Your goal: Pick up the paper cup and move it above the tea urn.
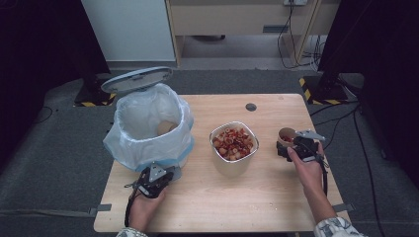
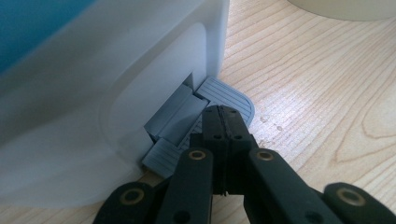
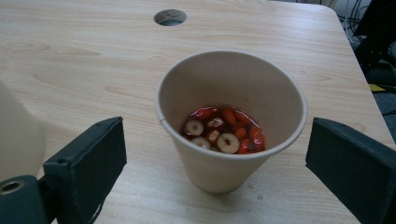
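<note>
A brown paper cup [image 3: 219, 175] with red and white fruit slices in liquid stands on the table's right side [image 1: 286, 135]. My right gripper [image 3: 219, 154] is open, one jaw on each side of the cup, and neither touches it; in the high view the right gripper [image 1: 290, 147] sits just behind the cup. A white pedal bin [image 1: 148, 126] lined with a plastic bag stands at the left, its lid [image 1: 137, 79] raised. My left gripper [image 2: 225, 112] is shut with nothing between its jaws, and its tips rest on the bin's grey pedal [image 2: 231, 95].
A white square bowl [image 1: 252, 132] full of red and white fruit pieces stands mid-table, between bin and cup. Another brown cup [image 1: 165, 127] lies inside the bin. A round cable hole [image 1: 251, 106] is near the table's far edge. Bare wood lies in front.
</note>
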